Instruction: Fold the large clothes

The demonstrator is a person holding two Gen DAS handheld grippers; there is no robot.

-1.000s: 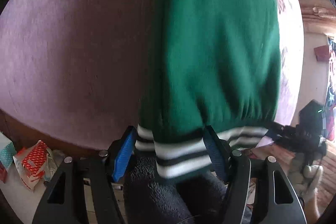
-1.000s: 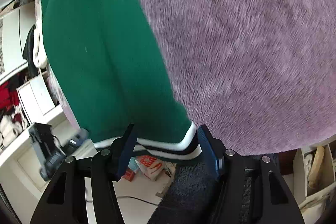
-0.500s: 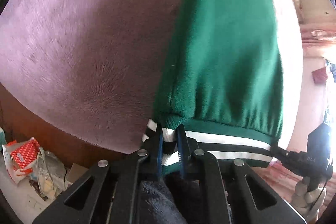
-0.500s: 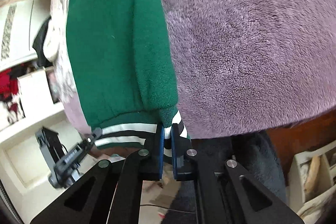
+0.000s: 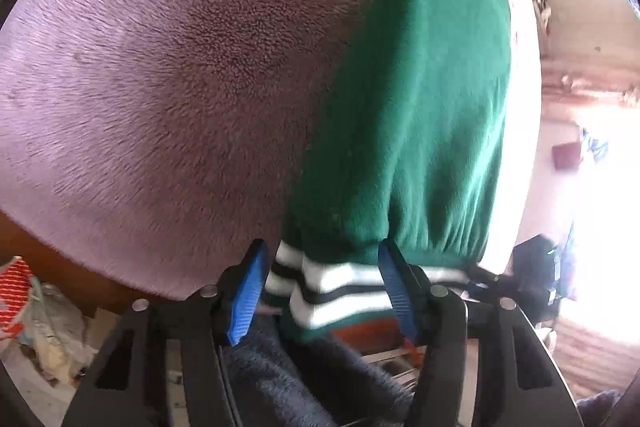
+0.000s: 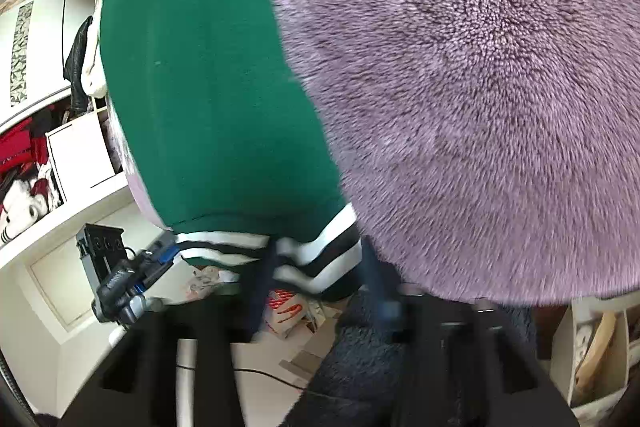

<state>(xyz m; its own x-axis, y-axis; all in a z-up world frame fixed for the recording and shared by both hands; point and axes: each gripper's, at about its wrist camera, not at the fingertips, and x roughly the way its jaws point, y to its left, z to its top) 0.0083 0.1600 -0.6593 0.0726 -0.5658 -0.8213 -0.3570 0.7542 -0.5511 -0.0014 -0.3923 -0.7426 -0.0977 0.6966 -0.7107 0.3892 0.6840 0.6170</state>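
A green garment (image 5: pixel 420 99) with a white-and-black striped hem (image 5: pixel 332 287) lies on a fuzzy purple blanket (image 5: pixel 180 99). My left gripper (image 5: pixel 324 291) is open, its blue pads on either side of the hem's left corner. In the right wrist view the same garment (image 6: pixel 200 87) lies left of the blanket (image 6: pixel 480 87). My right gripper (image 6: pixel 320 287) is open and blurred, its jaws spread around the hem's right corner (image 6: pixel 316 259).
The blanket's near edge hangs over a brown wooden frame (image 5: pixel 60 275). A dark fuzzy cloth (image 5: pixel 280 379) lies below the grippers. Red-and-white packaging (image 6: pixel 284 311) lies on the floor. White shelves with clothes (image 6: pixel 48 155) stand at the left.
Half a second ago both grippers were shut on the hem corners. Now both have opened and let the hem go; the garment has settled on the blanket.
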